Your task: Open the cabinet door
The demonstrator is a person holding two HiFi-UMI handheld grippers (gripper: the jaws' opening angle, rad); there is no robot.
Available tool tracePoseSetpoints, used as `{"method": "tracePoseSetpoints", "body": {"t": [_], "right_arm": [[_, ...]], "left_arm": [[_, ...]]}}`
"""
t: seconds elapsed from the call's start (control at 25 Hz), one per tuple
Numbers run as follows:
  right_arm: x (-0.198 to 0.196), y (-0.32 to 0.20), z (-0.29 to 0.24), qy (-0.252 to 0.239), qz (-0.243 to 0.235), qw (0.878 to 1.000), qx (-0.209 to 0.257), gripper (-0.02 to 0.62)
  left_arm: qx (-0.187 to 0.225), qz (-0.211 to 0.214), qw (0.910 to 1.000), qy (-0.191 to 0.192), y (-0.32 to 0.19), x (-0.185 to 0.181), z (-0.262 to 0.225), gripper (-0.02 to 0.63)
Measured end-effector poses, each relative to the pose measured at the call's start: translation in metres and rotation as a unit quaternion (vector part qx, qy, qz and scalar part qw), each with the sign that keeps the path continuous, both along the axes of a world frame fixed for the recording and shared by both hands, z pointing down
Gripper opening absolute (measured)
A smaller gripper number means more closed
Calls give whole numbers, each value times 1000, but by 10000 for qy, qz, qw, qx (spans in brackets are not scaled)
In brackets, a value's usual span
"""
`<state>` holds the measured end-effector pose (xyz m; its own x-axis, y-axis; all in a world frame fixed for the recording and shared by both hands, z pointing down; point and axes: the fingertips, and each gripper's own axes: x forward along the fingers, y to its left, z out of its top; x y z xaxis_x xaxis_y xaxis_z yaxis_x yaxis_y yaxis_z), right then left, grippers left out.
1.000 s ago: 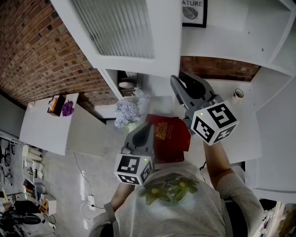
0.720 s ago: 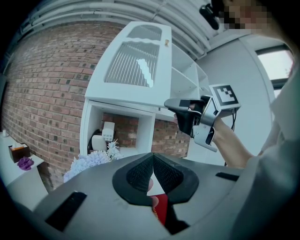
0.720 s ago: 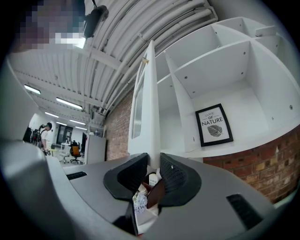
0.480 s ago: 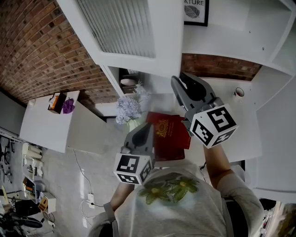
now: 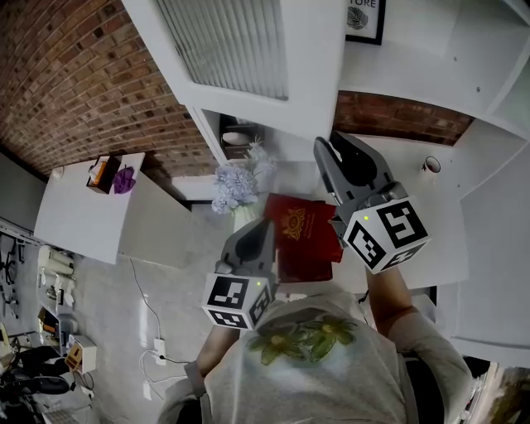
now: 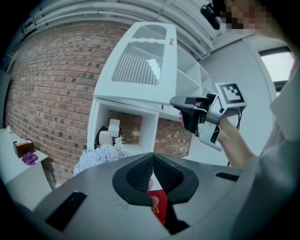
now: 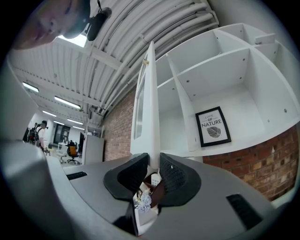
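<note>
The white cabinet door (image 5: 319, 74), with a ribbed glass pane, stands swung out from the wall cabinet (image 5: 397, 74). My right gripper (image 5: 325, 147) reaches up to the door's free lower edge. In the right gripper view that edge (image 7: 151, 108) runs straight up from between the right gripper (image 7: 153, 161) pads; the jaws are closing and the pads touch it on both sides. My left gripper (image 5: 263, 225) hangs lower, apart from the door, over a red book (image 5: 302, 236). Its jaws (image 6: 153, 157) are shut with nothing between them.
An open compartment (image 5: 236, 137) under the door holds dishes, with pale flowers (image 5: 236, 184) in front. A framed print (image 5: 364, 21) stands on the open shelves. A cup (image 5: 430, 166) sits on the white counter at right. At left, a white table (image 5: 83, 224) bears a tissue box (image 5: 103, 171).
The whole head view has slid slightly right and down. The right gripper stays at the door's edge and the left gripper stays below it; the door has not visibly swung.
</note>
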<state>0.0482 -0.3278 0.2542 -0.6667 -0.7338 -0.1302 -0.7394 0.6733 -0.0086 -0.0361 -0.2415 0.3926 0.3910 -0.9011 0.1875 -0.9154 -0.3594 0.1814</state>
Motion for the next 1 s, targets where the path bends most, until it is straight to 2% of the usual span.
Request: {"method": "tracePoseSetpoints", "body": {"t": [1.0], "right_arm": [[-12, 30, 2, -38, 165, 9998, -50, 83]], "left_arm": [[-91, 49, 9999, 133, 24, -18, 2, 11]]}}
